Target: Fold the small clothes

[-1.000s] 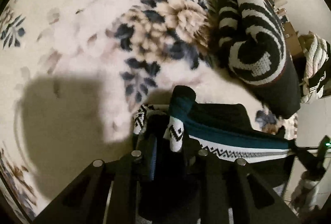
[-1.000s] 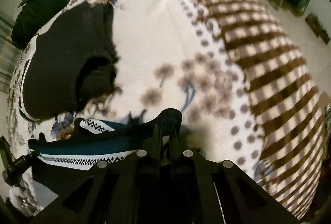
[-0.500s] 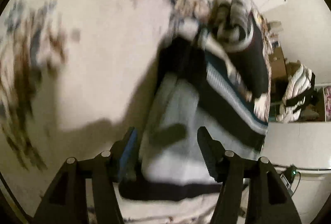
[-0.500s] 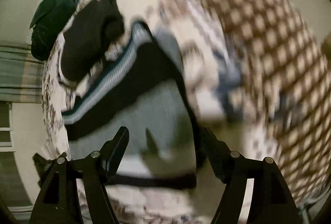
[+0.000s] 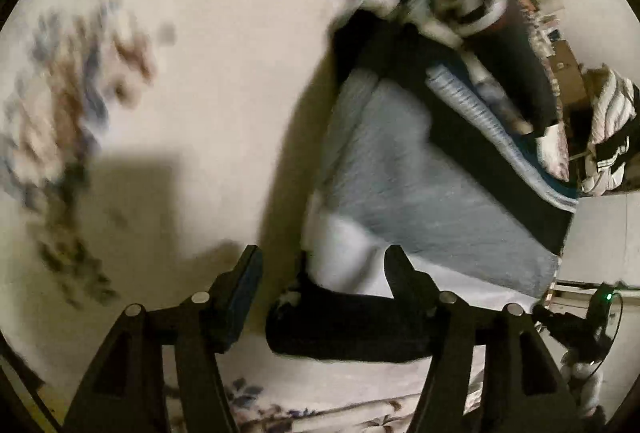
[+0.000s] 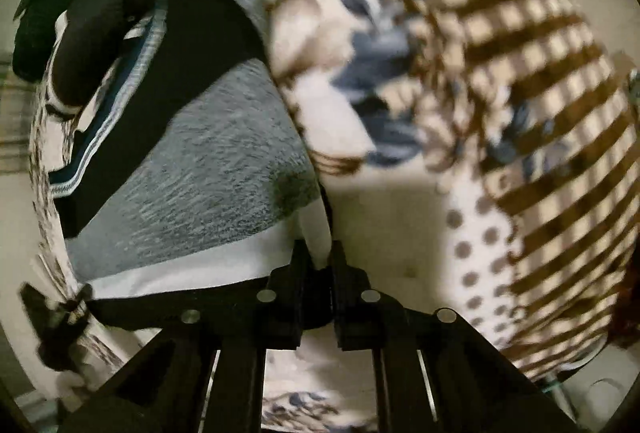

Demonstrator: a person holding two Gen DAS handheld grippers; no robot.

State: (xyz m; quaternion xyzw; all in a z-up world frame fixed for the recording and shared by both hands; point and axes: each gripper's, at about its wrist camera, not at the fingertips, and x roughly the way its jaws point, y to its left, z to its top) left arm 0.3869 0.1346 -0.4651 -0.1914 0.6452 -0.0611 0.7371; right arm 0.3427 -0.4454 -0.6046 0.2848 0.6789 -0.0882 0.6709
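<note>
My right gripper (image 6: pixel 320 261) has just been closing and pinches the grey sock's (image 6: pixel 208 169) white band; my left gripper (image 5: pixel 320 265), just opening, straddles its corner, pads apart.

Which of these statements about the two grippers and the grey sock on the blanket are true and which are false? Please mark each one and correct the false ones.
1. The left gripper is clamped tight on the grey sock. False: its fingers stand apart; the sock's white band lies between them, unpressed.
2. The right gripper pinches the white band at the corner of the grey sock. True; its jaws have just been closing on it.
3. The sock lies on a flowered blanket. True.
4. The grey sock is plain grey from end to end. False: it has a white band and black parts.
5. A black-and-white striped garment lies beyond the sock. True.
</note>
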